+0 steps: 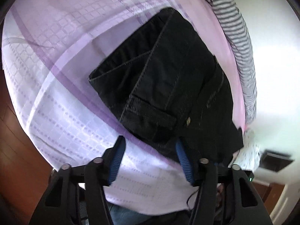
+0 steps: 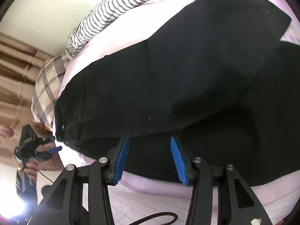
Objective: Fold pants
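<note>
Pants: we see the black pants [image 1: 168, 86] lying on the bed [image 1: 56, 60], filling the centre and right of the left wrist frame; in the right wrist frame the pants [image 2: 168, 71] spread across the middle and right.
Fold so far: we judge at least one fold is made, since hem and waistband with its button [image 1: 188, 121] lie stacked near each other; the bundle looks loose, not squared.
Left tongs [image 1: 150, 159]: open, at the lower centre, one blue pad resting against the near edge of the pants, nothing pinched.
Right tongs [image 2: 149, 157]: open, at the lower centre, pads over the near edge of the cloth, gripping nothing.
Left to do: we think another fold and a smoothing remain.
Surroundings: a striped blanket [image 2: 116, 7] along the top, a checked pillow [image 2: 48, 86] at left.
</note>
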The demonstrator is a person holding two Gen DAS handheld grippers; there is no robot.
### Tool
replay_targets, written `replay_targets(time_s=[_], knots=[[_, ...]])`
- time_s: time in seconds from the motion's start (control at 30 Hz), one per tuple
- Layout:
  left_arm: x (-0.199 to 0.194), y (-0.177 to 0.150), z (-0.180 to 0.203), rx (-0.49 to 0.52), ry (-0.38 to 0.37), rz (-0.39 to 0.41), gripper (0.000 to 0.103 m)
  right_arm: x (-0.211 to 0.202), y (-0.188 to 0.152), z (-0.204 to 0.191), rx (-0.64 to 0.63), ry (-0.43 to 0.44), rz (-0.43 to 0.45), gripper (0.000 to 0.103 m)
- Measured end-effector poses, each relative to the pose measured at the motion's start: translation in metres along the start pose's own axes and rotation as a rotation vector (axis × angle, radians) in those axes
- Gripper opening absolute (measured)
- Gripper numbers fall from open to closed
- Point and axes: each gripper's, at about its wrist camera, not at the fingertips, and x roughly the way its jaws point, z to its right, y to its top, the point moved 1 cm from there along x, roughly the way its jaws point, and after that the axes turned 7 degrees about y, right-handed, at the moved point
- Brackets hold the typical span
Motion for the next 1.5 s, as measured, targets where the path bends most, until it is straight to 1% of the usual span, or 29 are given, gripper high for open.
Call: replay_targets(time_s=[0.03, 0.2, 0.27, 0.33, 0.43, 0.53, 0.6, 0.67, 0.8, 0.87, 0.9, 0.93, 0.97, 1.0, 1.1, 1.2, 1.27, 1.37, 1.5], knots=[[0.003, 0.004, -0.002, -0.01, -0.008, 0.01, 0.048, -0.001, 0.0, 0.002, 0.009, 0.003, 0.005, 0.044], [0.013, 0.011, -0.001, -0.052, -0.026, 0.028, 0.048, -0.004, 0.0, 0.012, 0.047, 0.017, 0.026, 0.044], [0.016, 0.011, 0.0, -0.078, -0.029, 0.046, 0.043, -0.006, 0.001, 0.016, 0.065, 0.007, 0.04, 0.044], [0.015, 0.012, 0.003, -0.091, -0.03, 0.075, 0.033, -0.01, -0.001, 0.024, 0.09, 0.007, 0.058, 0.044], [0.009, 0.01, 0.005, -0.071, -0.006, 0.118, 0.027, -0.016, -0.002, 0.033, 0.127, 0.024, 0.077, 0.043], [0.002, 0.007, 0.013, -0.047, 0.017, 0.155, 0.025, -0.021, -0.002, 0.043, 0.168, 0.037, 0.097, 0.042], [-0.006, 0.005, 0.019, -0.034, 0.007, 0.181, 0.024, -0.026, 0.0, 0.048, 0.193, 0.034, 0.121, 0.043], [-0.014, 0.006, 0.022, -0.023, -0.006, 0.203, 0.024, -0.029, 0.001, 0.054, 0.189, 0.017, 0.14, 0.043], [-0.018, 0.012, 0.018, -0.036, -0.03, 0.202, 0.024, -0.032, 0.016, 0.066, 0.209, 0.032, 0.201, 0.039], [-0.017, 0.014, 0.017, -0.035, -0.031, 0.197, 0.024, -0.031, 0.022, 0.071, 0.225, 0.048, 0.215, 0.036], [-0.016, 0.014, 0.017, -0.025, -0.025, 0.199, 0.024, -0.031, 0.023, 0.072, 0.233, 0.046, 0.213, 0.028], [-0.015, 0.015, 0.017, -0.013, -0.017, 0.198, 0.024, -0.031, 0.024, 0.073, 0.231, 0.047, 0.209, 0.016], [-0.014, 0.015, 0.017, -0.003, -0.009, 0.195, 0.024, -0.031, 0.024, 0.072, 0.222, 0.046, 0.21, 0.01], [-0.013, 0.016, 0.017, 0.006, -0.005, 0.188, 0.024, -0.036, 0.023, 0.069, 0.211, 0.036, 0.223, 0.008], [-0.012, 0.018, 0.019, 0.064, 0.025, 0.18, 0.023, -0.051, 0.015, 0.054, 0.158, 0.018, 0.262, 0.006], [-0.011, 0.02, 0.021, 0.139, 0.071, 0.157, 0.023, -0.067, 0.006, 0.042, 0.173, 0.014, 0.275, 0.005], [-0.01, 0.021, 0.021, 0.186, 0.106, 0.144, 0.022, -0.072, -0.003, 0.039, 0.174, 0.002, 0.26, 0.004], [-0.004, 0.019, 0.018, 0.243, 0.159, 0.112, 0.022, -0.073, -0.021, 0.028, 0.141, -0.065, 0.221, 0.004], [0.001, 0.015, 0.019, 0.332, 0.234, 0.124, 0.022, -0.058, -0.036, 0.028, 0.154, -0.104, 0.148, 0.004]])
